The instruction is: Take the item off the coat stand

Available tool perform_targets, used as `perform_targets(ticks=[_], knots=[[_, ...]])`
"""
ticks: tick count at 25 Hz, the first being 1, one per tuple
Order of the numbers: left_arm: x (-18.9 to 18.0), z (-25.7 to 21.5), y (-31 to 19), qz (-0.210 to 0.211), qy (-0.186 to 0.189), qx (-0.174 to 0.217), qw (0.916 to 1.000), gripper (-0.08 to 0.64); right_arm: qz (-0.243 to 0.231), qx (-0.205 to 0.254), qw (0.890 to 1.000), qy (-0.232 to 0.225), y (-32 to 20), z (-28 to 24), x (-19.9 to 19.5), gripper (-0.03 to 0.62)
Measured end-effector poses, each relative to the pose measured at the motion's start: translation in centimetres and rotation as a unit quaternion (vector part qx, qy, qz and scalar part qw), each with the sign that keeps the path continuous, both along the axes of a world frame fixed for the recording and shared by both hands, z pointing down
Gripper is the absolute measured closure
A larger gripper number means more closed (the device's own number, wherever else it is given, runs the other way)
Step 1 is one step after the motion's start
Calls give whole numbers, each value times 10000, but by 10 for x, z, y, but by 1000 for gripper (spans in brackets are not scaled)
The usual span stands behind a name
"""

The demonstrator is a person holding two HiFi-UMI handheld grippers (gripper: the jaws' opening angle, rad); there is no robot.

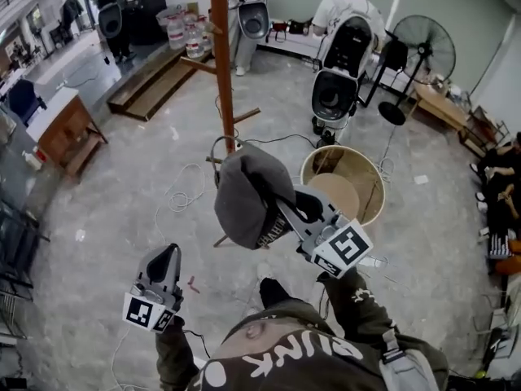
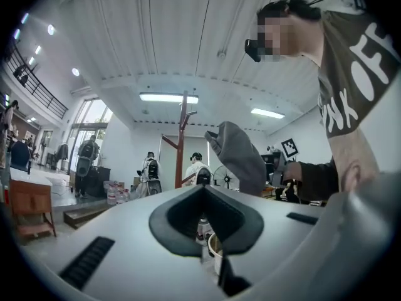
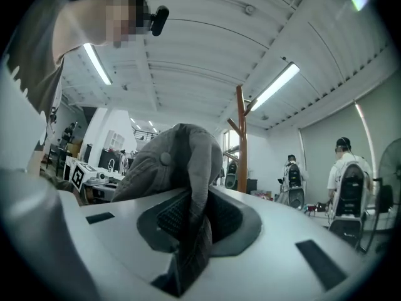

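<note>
A grey cap (image 1: 244, 190) hangs off the wooden coat stand (image 1: 221, 55), in the air in front of its base. My right gripper (image 1: 281, 210) is shut on the cap's edge; in the right gripper view the fabric (image 3: 188, 187) is pinched between the jaws (image 3: 191, 224), and the stand (image 3: 241, 143) rises behind it. My left gripper (image 1: 167, 253) is low at the left, apart from the cap, its jaws close together with nothing between them. The left gripper view (image 2: 203, 221) shows the cap (image 2: 238, 158) held up to the right of the stand (image 2: 182, 137).
A round tan tub (image 1: 373, 177) stands on the floor just right of the cap. Behind are a person with a backpack (image 1: 346, 23), a floor fan (image 1: 423, 51), wooden steps (image 1: 151, 84), a small cabinet (image 1: 69, 129) and cables (image 1: 187, 190) on the floor.
</note>
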State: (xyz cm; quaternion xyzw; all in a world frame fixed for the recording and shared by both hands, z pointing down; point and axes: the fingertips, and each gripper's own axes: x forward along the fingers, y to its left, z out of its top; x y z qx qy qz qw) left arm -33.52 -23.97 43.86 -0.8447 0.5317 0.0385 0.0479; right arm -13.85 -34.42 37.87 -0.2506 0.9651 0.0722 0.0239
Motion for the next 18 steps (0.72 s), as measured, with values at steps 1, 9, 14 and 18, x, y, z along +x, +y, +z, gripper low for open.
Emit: perform_targets(ticks=[1,9,14,18], knots=[[4,1,4,72,31,-33,10000,557,97,-115,9999,45,6,8,7,531],[41,-5,23,399,122,-20,9991,557,514,-605,9966,227,44,45,57,531],[70,-15,33,475,51,64,9988,557,439,-620,9970,139,59,47,79,531],[98,-25,47,377,-47,95,9992,557,326,-683,9971,33,73,50,105,531]])
